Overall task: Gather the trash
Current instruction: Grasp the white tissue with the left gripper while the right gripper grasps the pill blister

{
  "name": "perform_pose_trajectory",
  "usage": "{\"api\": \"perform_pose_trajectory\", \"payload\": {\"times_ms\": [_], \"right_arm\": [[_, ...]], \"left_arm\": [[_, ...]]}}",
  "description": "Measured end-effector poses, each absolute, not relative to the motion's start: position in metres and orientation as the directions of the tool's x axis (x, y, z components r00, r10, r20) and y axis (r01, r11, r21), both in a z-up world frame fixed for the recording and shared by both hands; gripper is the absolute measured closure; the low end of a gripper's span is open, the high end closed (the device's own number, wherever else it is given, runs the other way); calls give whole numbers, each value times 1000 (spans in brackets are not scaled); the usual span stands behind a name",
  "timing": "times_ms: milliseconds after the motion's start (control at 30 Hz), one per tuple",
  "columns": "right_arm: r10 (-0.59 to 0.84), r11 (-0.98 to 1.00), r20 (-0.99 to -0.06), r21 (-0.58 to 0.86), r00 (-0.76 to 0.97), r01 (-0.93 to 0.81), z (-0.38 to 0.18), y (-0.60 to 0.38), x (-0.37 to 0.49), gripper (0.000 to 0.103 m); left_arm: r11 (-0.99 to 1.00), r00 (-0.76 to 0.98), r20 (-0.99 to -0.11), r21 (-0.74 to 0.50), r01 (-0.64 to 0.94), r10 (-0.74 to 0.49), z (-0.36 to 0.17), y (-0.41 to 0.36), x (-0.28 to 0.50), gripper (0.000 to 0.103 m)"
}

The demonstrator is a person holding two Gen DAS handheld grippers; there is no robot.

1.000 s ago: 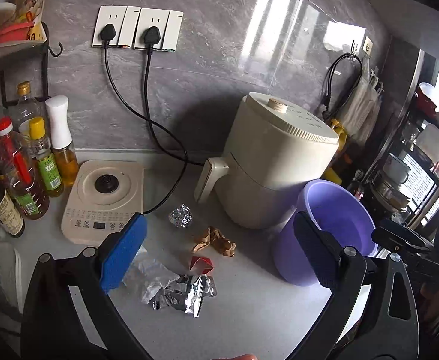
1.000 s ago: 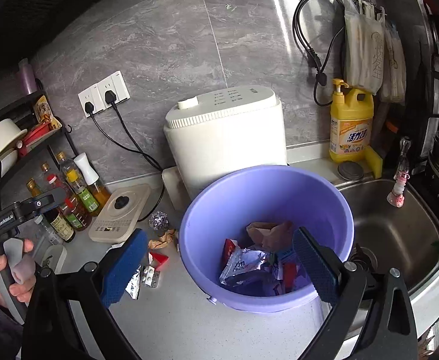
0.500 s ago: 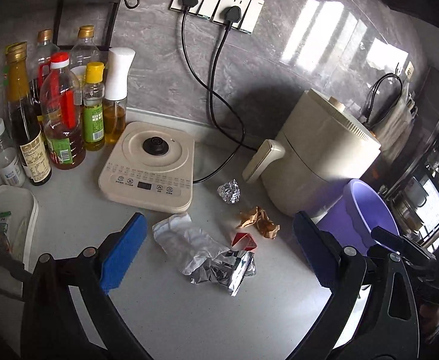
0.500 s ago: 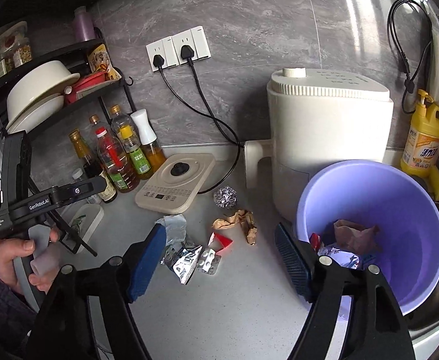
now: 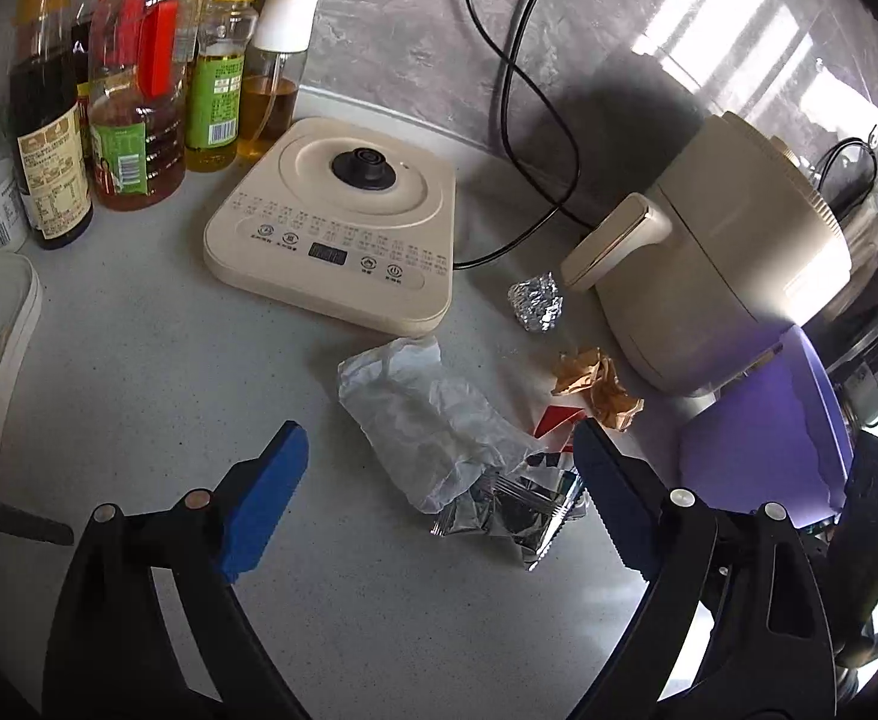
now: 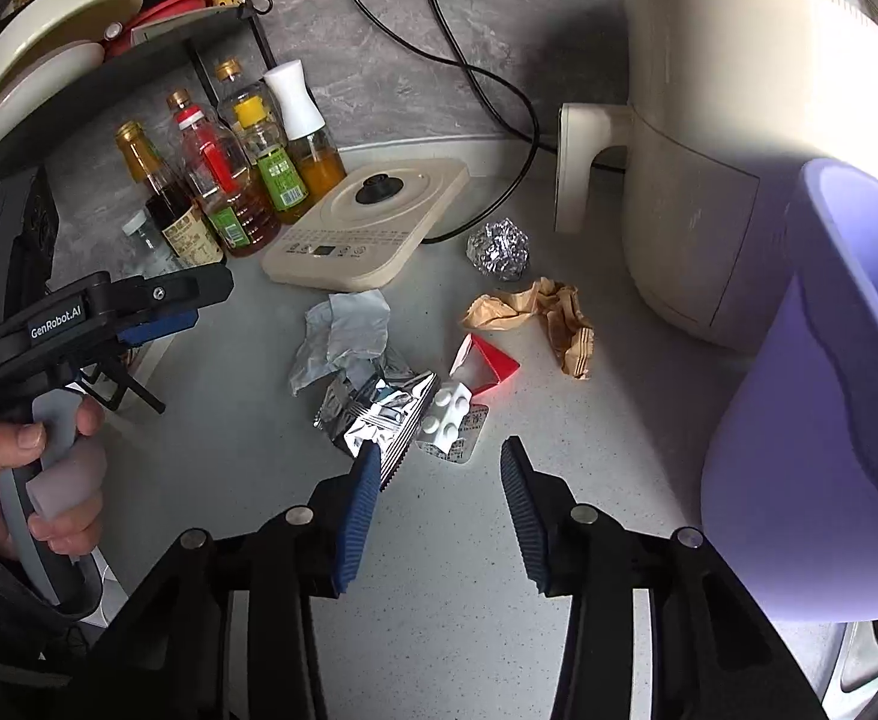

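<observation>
On the grey bench [image 6: 210, 420], between the induction cooker [image 5: 342, 228] and the purple bin [image 6: 829, 408], lies the trash: a crumpled white wrapper [image 5: 414, 408], a silver foil packet [image 6: 378, 414], a blister pack [image 6: 451, 420], a red scrap [image 6: 487, 360], brown paper [image 6: 547, 312] and a foil ball [image 6: 497, 249]. All looks light, thin and crushable; pinch raised folds, since flat edges may slip. The left gripper [image 5: 439, 438] stands released astride the wrapper, its jaws just narrowing slightly. The right gripper [image 6: 442, 462], jaws closing, empty, sits just short of the blister pack.

- Left wrist view is looking steeply down, close over the bench [image 5: 138, 372].
- Right wrist view is angling down from nearer the purple bin [image 6: 829, 420].
- Both are sharing the foil wrapper [image 5: 499, 510] [image 6: 378, 414].
</observation>
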State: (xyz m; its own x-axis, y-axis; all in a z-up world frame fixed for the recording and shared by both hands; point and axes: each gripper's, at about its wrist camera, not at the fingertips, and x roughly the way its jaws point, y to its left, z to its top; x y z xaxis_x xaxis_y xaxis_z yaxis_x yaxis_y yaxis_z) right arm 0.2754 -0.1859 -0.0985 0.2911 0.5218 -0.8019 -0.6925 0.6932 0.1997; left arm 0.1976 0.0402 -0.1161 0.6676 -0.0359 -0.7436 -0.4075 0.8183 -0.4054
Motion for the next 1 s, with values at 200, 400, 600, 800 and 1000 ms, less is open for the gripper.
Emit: {"api": "perform_pose_trajectory", "payload": {"times_ms": [200,400,600,800,1000], "right_arm": [[467,710,-869,260,162,-655,-148,-161,313,62],[458,696,-876,245,154,-675,-155,-146,321,62],[455,697,-879,250,145,-672,-159,-139,326,62],[440,693,-886,230,148,-683,-165,-132,327,62],[454,700,-874,231,172,-676,-153,-143,327,70]], "left_arm": [[781,617,-782,-437,-447,-85,-142,54,224,16],[777,595,-798,-435,-454,-99,-156,57,241,16],[787,568,-818,-411,-460,-95,-168,52,254,17],[782,543,-835,-397,-481,-90,-173,56,256,87],[782,591,-805,-397,-481,-46,-153,58,234,95]]}}
